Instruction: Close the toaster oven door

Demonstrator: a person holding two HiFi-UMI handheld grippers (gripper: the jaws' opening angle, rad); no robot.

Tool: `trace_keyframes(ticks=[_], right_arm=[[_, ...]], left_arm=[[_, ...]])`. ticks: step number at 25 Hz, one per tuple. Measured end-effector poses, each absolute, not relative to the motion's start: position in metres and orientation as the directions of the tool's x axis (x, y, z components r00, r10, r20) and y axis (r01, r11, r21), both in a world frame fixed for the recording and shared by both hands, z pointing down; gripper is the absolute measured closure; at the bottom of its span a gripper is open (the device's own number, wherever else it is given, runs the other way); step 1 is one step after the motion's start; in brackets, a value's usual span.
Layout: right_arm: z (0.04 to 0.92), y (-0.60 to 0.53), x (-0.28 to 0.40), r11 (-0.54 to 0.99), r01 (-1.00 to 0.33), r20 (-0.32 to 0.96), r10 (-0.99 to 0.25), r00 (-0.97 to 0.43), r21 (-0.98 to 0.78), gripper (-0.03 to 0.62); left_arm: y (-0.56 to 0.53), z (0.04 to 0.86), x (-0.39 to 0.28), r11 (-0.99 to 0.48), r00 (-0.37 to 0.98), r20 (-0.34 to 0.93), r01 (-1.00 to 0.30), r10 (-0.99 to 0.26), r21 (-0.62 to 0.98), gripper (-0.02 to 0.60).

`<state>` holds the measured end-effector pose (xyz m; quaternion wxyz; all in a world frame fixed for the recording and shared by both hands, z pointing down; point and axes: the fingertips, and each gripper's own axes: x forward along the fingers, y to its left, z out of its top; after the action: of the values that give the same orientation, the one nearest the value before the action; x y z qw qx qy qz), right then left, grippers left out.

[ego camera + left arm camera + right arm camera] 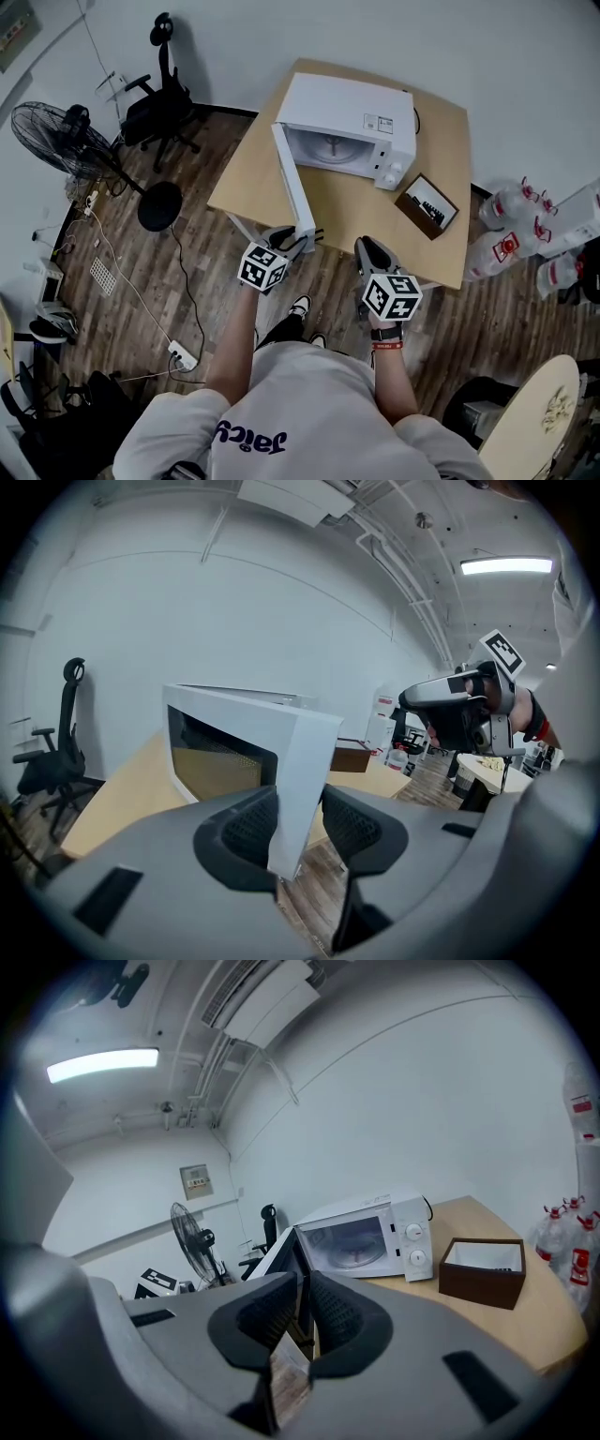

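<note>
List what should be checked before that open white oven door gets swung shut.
1. Door of the microwave oven stands wide open, ready to swing: ok.
2. Left gripper has the door's free edge between its jaws, pads against it: ok.
3. Nothing sticks out of the oven's opening: ok.
4. Table along the door's swing is bare; the brown box sits off to the side: ok.
5. Right gripper is apart from the door: ok. Whether its jaws are shut: cannot tell.
</note>
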<state>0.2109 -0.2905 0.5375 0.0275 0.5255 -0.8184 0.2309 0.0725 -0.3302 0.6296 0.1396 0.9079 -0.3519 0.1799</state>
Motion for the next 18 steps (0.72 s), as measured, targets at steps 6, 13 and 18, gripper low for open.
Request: trace_keyframes(ticks=[6,13,18], right_arm=[[0.531,-0.302,0.202,0.351,-0.864,0.273,-0.846,-0.458,-0.361,0.539],[0.536,-0.311,0.2,0.347,-0.867,0.288,-0.842,-0.456,-0.358,0.539],[0.536,-0.319,0.204,0.338,-0.87,0.29,-0.846,-0.448,-0.358,0.539]], left_arm=[[-0.334,0.628,0.081,-0.678,0.663,0.425,-0.721,-0.616,0.142,0.416],[-0.34,0.628,0.092,-0.684,0.671,0.417,-0.715,-0.613,0.145,0.416],[-0.344,0.628,0.101,-0.676,0.669,0.411,-0.721,-0.62,0.154,0.416]])
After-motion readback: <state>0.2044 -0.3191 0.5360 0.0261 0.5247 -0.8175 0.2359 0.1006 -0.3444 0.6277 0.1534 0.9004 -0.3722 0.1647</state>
